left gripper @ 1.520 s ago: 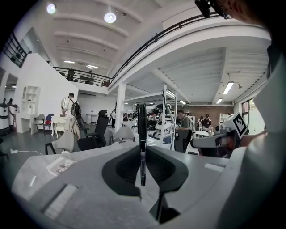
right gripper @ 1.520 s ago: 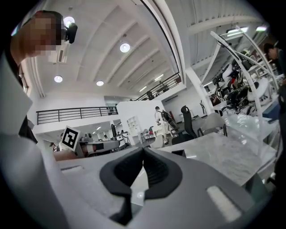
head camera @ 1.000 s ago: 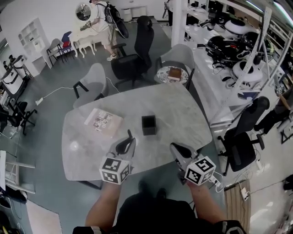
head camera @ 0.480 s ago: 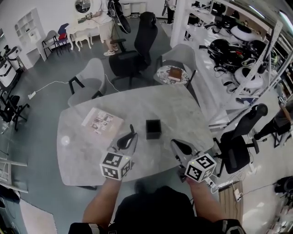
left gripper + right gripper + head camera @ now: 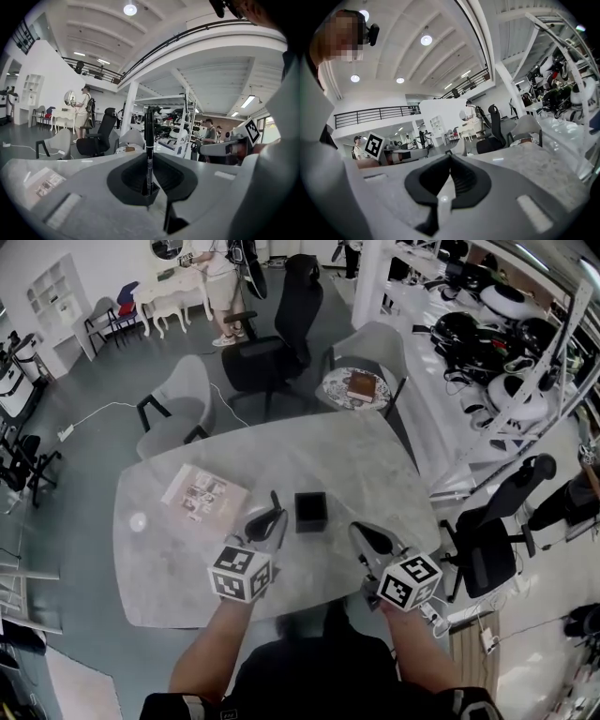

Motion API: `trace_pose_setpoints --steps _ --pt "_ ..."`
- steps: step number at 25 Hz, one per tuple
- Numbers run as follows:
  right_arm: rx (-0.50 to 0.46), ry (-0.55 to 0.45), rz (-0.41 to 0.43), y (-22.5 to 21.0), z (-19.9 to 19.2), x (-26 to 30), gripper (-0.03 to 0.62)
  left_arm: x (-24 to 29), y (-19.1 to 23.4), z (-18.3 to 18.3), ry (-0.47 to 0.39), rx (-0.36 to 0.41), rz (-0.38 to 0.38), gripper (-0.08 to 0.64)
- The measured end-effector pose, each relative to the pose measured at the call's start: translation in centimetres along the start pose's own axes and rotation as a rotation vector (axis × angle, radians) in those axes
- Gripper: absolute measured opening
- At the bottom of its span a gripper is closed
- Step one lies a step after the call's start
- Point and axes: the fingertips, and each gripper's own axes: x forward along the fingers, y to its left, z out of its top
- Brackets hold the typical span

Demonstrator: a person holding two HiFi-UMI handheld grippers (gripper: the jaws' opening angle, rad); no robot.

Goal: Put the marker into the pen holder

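A black square pen holder (image 5: 310, 511) stands upright near the middle of the grey marble table (image 5: 366, 465). My left gripper (image 5: 266, 521) hovers just left of it, shut on a black marker (image 5: 275, 500) that sticks up and forward past the jaws. In the left gripper view the marker (image 5: 148, 140) stands upright, clamped between the black pads (image 5: 126, 180) of the left gripper (image 5: 149, 161). My right gripper (image 5: 369, 541) is to the right of the holder and nearer me, shut with nothing in it. Its jaws (image 5: 450, 159) meet tip to tip.
A printed booklet (image 5: 203, 493) lies on the table's left half, with a small pale spot (image 5: 138, 520) near the left edge. Grey chairs (image 5: 181, 399) and a black office chair (image 5: 281, 343) ring the far side. A round side table holds a book (image 5: 361, 387).
The head view has shifted a little. My left gripper with the marker has edged slightly forward beside the holder. The right gripper stays about where it was.
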Motion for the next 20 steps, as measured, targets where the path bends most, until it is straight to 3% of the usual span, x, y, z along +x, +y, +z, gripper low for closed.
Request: trace_pose_setpoints --steps 12,20 --pt "-0.001 0.035 0.039 -6.6 1.1 3.1 0.003 9.6 -0.1 -2.3 0.08 0.008 -0.018 0.043" --pt "0.017 0.055 0.028 -8.9 0.3 2.3 0.003 14.3 0.2 -6.5 0.178 0.021 -0.016 0.044"
